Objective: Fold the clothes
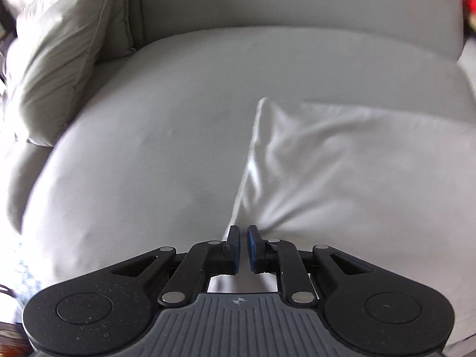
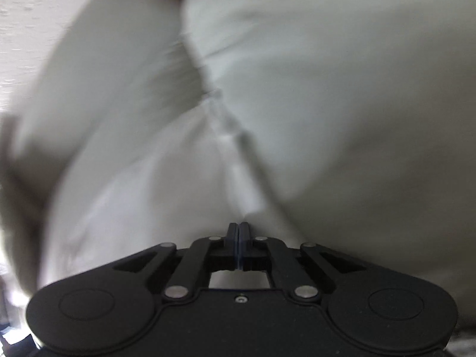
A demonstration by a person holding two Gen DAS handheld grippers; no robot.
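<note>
A white garment (image 1: 342, 172) lies crumpled on a light grey sofa seat (image 1: 148, 148), with creases running down to my left gripper (image 1: 243, 233). That gripper is open by a narrow gap at the garment's near left corner. The blue inner face of its right pad (image 1: 252, 247) shows bare. In the blurred right wrist view, my right gripper (image 2: 239, 229) has its pads pressed together. A raised fold of the white garment (image 2: 232, 154) runs straight into its tip, so it is shut on the cloth's edge.
A grey-green pillow (image 1: 65, 59) leans in the sofa's far left corner against the backrest (image 1: 282, 6). A red object (image 1: 471, 3) shows past the backrest's right end. A sofa cushion (image 2: 342, 89) bulges right of the fold, with a textured white wall (image 2: 20, 29) at far left.
</note>
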